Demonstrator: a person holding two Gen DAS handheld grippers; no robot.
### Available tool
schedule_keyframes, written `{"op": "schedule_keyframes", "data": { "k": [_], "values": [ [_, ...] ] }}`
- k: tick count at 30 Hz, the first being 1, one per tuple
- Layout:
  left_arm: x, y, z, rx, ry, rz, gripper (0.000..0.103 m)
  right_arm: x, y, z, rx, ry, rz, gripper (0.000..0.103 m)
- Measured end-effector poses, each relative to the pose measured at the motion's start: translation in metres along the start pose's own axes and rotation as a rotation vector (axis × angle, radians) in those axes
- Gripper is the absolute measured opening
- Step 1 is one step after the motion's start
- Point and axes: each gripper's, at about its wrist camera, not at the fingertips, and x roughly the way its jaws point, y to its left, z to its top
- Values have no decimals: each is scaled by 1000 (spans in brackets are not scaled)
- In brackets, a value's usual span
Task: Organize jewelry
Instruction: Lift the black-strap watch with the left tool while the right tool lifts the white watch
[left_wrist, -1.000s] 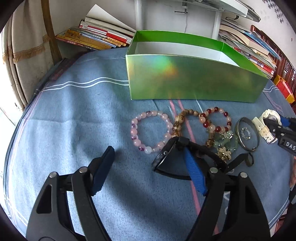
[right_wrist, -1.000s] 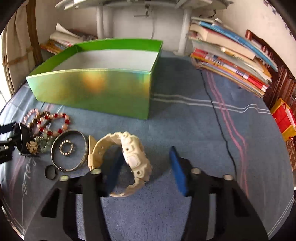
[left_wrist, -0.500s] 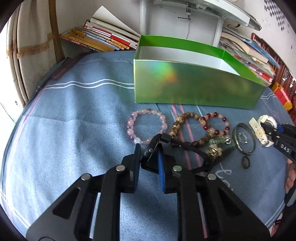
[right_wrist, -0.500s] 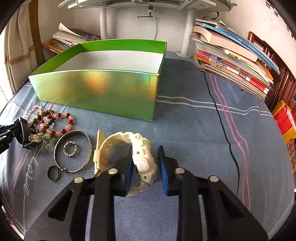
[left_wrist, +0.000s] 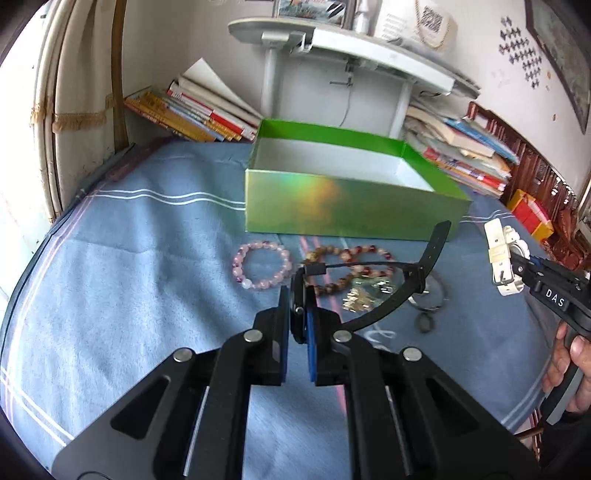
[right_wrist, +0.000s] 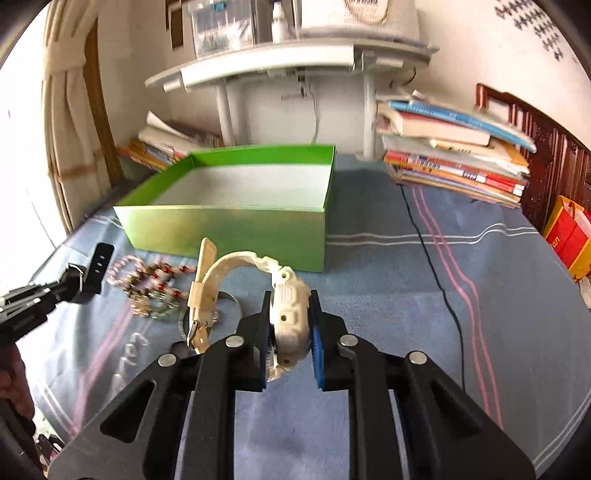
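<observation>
Both tongs clamp watches above the blue cloth-covered surface (left_wrist: 147, 258).
At lower centre, the left tongs (left_wrist: 297, 317) grip a black strap watch (left_wrist: 402, 288); the right tongs (right_wrist: 288, 332), whose jaws have just been closing, grip a chunky white plastic watch (right_wrist: 288, 310). Behind them lie beaded bracelets (left_wrist: 260, 264) before the open shiny green box (left_wrist: 351, 206).

Clear lane to green box (right_wrist: 236, 229), top open.
Bead bracelets (left_wrist: 325, 266) crowd the cloth (left_wrist: 147, 258) before its near wall; book stacks (right_wrist: 454, 155) flank both sides.
</observation>
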Motion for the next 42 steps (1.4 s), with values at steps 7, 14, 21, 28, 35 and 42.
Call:
{"op": "schedule_keyframes", "data": {
  "k": [7,14,21,28,35,42],
  "values": [
    [-34,-17,-17,-2,-24,-11,8,-42,14,-16,-3,-57,18,18],
    [-74,-26,-43,-8,-76,-21,8,-83,28,-38,-17,-112,35,18],
    [-109,-35,-65,3,-123,-15,8,-109,29,-63,-7,-132,25,18],
    [-123,-43,-78,4,-130,-22,8,-126,32,-79,-12,-151,17,18],
    [-132,-45,-79,11,-141,-12,8,-133,34,-78,-13,-168,21,18],
    [-130,-41,-79,8,-133,-12,8,-133,35,-78,-15,-166,17,18]
  ]
}}
